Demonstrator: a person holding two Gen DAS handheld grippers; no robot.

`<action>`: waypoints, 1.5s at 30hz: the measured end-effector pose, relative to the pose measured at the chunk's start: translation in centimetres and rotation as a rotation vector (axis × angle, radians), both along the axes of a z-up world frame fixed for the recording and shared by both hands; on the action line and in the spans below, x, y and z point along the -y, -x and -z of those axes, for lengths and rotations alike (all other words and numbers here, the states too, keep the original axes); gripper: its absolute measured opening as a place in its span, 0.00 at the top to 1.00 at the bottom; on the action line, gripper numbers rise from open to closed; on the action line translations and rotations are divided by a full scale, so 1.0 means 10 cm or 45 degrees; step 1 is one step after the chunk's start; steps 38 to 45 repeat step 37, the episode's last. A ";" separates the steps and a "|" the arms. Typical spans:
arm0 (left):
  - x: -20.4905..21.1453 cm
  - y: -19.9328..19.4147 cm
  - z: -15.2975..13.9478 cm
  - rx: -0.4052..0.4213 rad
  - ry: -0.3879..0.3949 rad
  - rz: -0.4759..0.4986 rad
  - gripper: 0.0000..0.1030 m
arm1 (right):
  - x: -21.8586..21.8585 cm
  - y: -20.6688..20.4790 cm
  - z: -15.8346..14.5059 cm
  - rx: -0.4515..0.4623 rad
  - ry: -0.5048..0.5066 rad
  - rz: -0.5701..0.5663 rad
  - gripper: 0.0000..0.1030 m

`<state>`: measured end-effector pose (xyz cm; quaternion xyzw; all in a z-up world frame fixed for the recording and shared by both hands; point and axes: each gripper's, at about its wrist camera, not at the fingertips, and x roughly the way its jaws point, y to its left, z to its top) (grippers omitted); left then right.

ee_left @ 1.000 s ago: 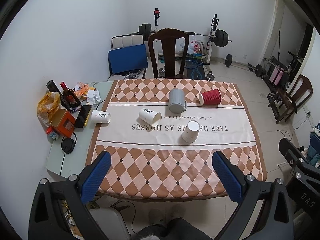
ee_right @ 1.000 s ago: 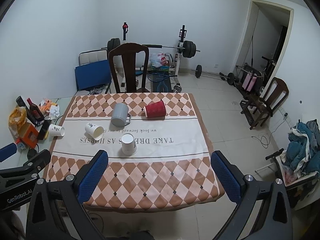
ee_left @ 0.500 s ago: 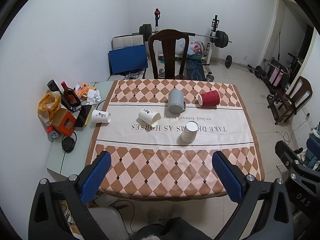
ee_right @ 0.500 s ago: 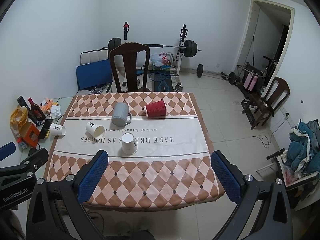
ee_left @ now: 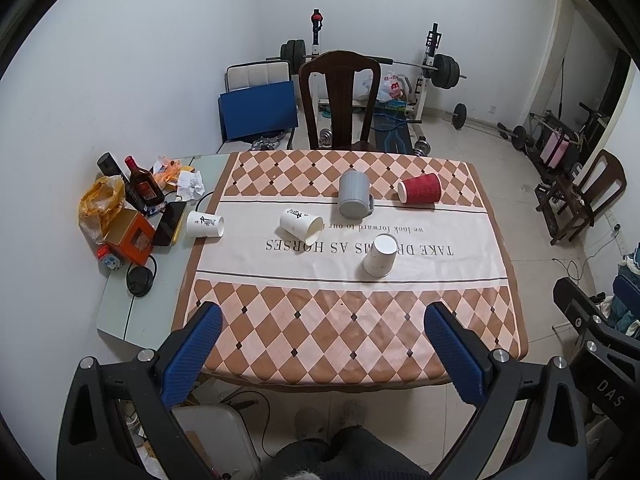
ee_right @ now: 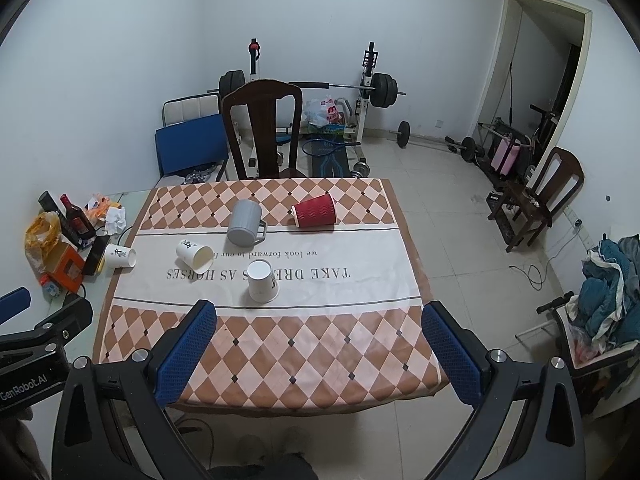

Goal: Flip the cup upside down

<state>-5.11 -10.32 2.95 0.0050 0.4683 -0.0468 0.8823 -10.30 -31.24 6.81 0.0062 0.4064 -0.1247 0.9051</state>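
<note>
Both grippers are held above the near edge of the tabletop point(ee_left: 304, 344), well apart from every cup. The left gripper point(ee_left: 322, 344) has its fingers point(ee_left: 192, 354) spread wide with nothing between them. The right gripper point(ee_right: 318, 344) is in the same condition: fingers spread, nothing held. This high, open posture suits surveying the layout before choosing a target.

Landmark: the grey mug point(ee_left: 354, 199), which stands inverted, base up, handle toward the doorway side.

- Red paper cup point(ee_left: 420, 189): lies on its side just beside the mug, on the doorway side, mouth toward the mug.
- White paper cup point(ee_left: 301, 225): lies on its side on the clutter side of the mug, slightly nearer the grippers, mouth facing them.
- Second white cup point(ee_left: 380, 255): stands inverted, nearer the grippers than the mug.
- Third white cup point(ee_left: 205, 224): lies on its side much farther toward the clutter side, at the cloth edge.

Judgement: the lying cups remain to be inverted; which one is the target cannot be told. Lying cups may roll when touched.
</note>
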 end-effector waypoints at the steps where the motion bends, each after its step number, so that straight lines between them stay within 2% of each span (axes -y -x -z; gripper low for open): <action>1: 0.00 0.00 0.00 0.002 0.000 0.000 0.00 | -0.01 -0.01 0.00 0.000 0.004 0.000 0.00; 45: -0.01 0.06 0.01 0.009 0.002 0.007 0.00 | -0.01 0.06 0.03 -0.006 -0.004 0.003 0.00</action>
